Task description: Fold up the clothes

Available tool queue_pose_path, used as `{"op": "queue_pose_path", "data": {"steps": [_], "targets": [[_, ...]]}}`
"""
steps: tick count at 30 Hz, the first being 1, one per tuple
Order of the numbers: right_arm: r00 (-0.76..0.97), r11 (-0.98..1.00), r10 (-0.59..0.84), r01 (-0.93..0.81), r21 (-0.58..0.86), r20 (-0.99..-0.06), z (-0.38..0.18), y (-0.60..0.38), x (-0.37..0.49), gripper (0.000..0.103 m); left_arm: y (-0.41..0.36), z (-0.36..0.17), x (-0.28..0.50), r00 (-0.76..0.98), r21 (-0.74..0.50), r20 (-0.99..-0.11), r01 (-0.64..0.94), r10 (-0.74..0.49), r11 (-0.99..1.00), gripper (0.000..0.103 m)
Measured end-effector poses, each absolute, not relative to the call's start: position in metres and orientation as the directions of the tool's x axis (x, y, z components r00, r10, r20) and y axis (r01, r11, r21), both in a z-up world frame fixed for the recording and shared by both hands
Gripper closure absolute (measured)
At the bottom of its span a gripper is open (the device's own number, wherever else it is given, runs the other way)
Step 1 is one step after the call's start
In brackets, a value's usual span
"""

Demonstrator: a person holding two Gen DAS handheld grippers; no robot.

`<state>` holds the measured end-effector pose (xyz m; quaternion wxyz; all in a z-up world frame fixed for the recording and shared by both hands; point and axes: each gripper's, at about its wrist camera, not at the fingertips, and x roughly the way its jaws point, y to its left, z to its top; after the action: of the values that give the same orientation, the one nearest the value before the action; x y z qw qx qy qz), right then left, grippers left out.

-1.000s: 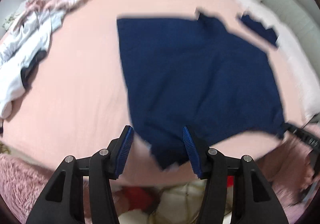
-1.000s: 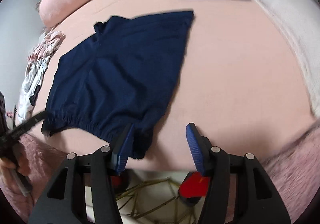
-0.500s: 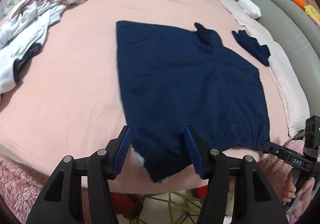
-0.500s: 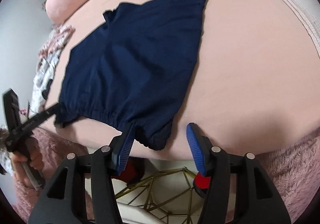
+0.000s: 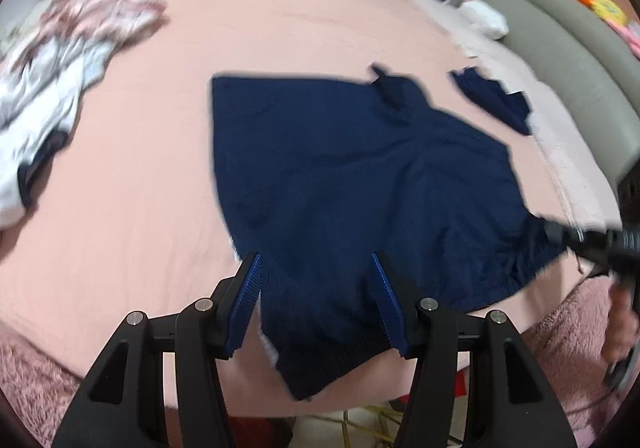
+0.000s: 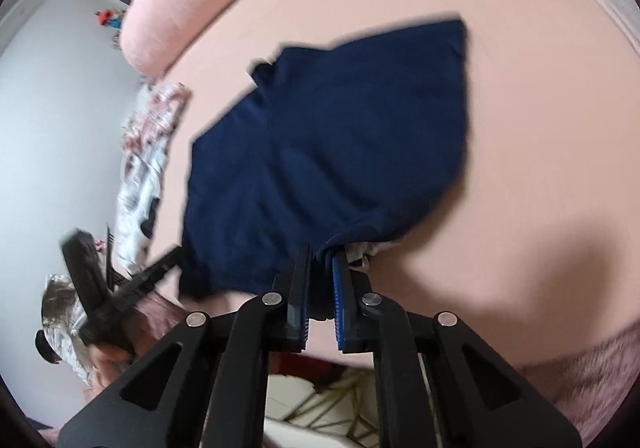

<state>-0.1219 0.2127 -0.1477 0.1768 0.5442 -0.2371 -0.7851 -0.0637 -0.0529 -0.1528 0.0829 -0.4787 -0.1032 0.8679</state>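
Dark navy fabric shorts (image 5: 360,183) are lying flat on a pink bedsheet (image 5: 132,207); the right gripper (image 6: 320,264) is pinching their waistband, while the left gripper (image 5: 316,284) is spread wide.

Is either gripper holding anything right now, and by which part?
The right gripper is shut on the navy shorts, pinching one waistband corner. The left gripper is open around the other waistband corner, holding nothing.

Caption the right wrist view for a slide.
Right gripper shut on the navy shorts waistband corner, over the pink bed.
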Motion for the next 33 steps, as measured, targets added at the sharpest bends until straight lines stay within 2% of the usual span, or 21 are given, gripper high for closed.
{"op": "queue_pose_path", "data": {"steps": [2, 4, 9, 12, 18, 21, 22, 24, 26, 29, 31, 33], "targets": [[-0.356, -0.833, -0.529, 0.047, 0.551, -0.770, -0.136, 0.202, -0.134, 0.095, -0.036, -0.143, -0.062, -0.559, -0.284, -0.768, -0.139, 0.312, -0.949, 0.046], [-0.362, -0.840, -0.524, 0.072, 0.537, -0.771, -0.127, 0.193, -0.143, 0.095, -0.014, -0.142, -0.063, -0.549, -0.275, -0.758, -0.220, 0.352, -0.936, 0.046], [-0.329, -0.821, -0.560, 0.102, 0.561, -0.760, -0.126, 0.175, -0.148, 0.095, 0.038, -0.176, -0.069, -0.408, -0.176, -0.855, -0.353, 0.320, -0.919, 0.047], [-0.305, -0.816, -0.574, 0.128, 0.564, -0.760, -0.129, 0.153, -0.154, 0.095, 0.044, -0.181, -0.066, -0.388, -0.161, -0.867, -0.376, 0.313, -0.913, 0.048], [-0.201, -0.827, -0.556, 0.232, 0.512, -0.806, -0.164, 0.083, -0.167, 0.093, -0.027, -0.175, -0.074, -0.409, -0.379, -0.815, -0.159, 0.410, -0.912, 0.048], [-0.101, -0.824, -0.561, 0.162, 0.543, -0.821, -0.202, 0.075, -0.170, 0.091, -0.044, -0.177, -0.075, -0.427, -0.439, -0.792, -0.098, 0.436, -0.893, 0.049], [-0.106, -0.804, -0.592, 0.143, 0.577, -0.799, -0.202, 0.079, -0.168, 0.089, -0.044, -0.178, -0.075, -0.429, -0.459, -0.781, -0.097, 0.453, -0.883, 0.050], [-0.144, -0.761, -0.648, 0.148, 0.631, -0.748, -0.185, 0.091, -0.158, 0.076, -0.043, -0.180, -0.077, -0.434, -0.498, -0.758, -0.095, 0.486, -0.862, 0.052], [-0.203, -0.759, -0.652, 0.170, 0.629, -0.731, -0.162, 0.105, -0.146, 0.067, -0.042, -0.182, -0.078, -0.438, -0.537, -0.734, -0.095, 0.520, -0.838, 0.052], [-0.326, -0.844, -0.536, 0.244, 0.478, -0.779, -0.132, 0.119, -0.116, 0.066, -0.033, -0.188, -0.084, -0.417, -0.632, -0.675, -0.097, 0.608, -0.769, 0.052], [-0.359, -0.905, -0.407, 0.280, 0.319, -0.840, -0.133, 0.120, -0.097, 0.066, -0.027, -0.193, -0.089, -0.391, -0.673, -0.657, -0.083, 0.645, -0.735, 0.052], [-0.335, -0.913, -0.374, 0.295, 0.281, -0.865, -0.147, 0.122, -0.086, 0.066, -0.024, -0.200, -0.094, -0.364, -0.703, -0.646, -0.060, 0.671, -0.709, 0.054]]}}
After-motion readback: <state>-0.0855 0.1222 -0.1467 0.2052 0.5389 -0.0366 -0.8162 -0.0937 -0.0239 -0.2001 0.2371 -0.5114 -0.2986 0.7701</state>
